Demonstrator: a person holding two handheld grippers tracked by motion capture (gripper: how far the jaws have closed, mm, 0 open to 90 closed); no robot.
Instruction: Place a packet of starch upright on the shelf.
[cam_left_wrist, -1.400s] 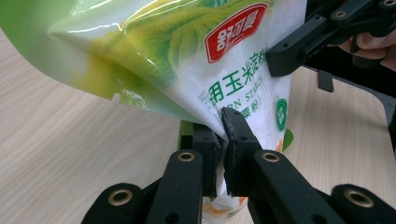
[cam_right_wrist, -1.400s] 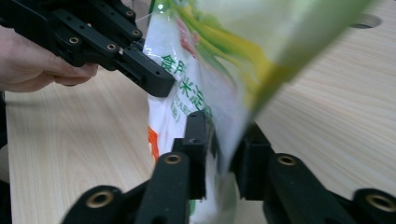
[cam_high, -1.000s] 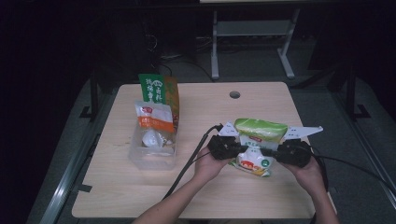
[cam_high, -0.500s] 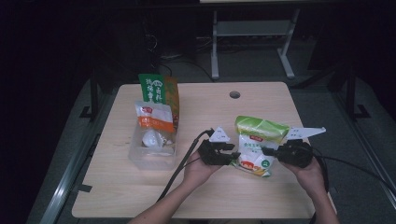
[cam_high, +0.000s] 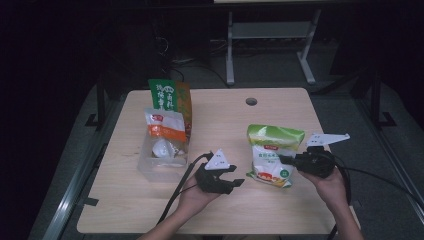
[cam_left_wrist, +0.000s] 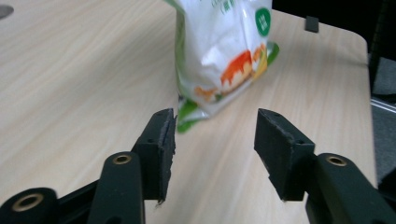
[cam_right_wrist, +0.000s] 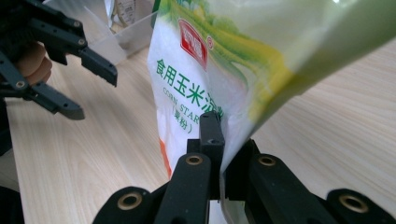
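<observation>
In the high view, the corn starch bag (cam_high: 272, 155) stands in the right half of the frame on the wooden bench (cam_high: 220, 210), a little tilted. The right hand-held gripper (cam_high: 292, 161) is at the right edge of the bag, and its jaws are closed on that edge. The left hand-held gripper (cam_high: 235, 181) is in the lower middle of the frame, near the bag but apart from it. Its jaws have just been opening and nothing is between them. In the left half of the frame there is a clear plastic box (cam_high: 162, 160) with a white and orange pouch (cam_high: 165, 129) inside it, and a green and orange package (cam_high: 170, 97) stands behind the box. A round cable hole (cam_high: 251, 101) is in the upper middle of the bench. Between the left hand-held gripper and the bag the bench is bare.

In the left gripper view, the two black jaws stand apart at the bottom of the frame, and only the bench surface is between them. The corn starch bag (cam_left_wrist: 224, 51) is in the upper middle, not touching the jaws.

In the right gripper view, the jaws at the bottom middle pinch the edge of the corn starch bag (cam_right_wrist: 201, 88), which covers the upper middle and right of the frame. The left hand-held gripper (cam_right_wrist: 88, 86) is at the upper left, with its jaws apart, and the clear plastic box (cam_right_wrist: 123, 39) is behind it.
</observation>
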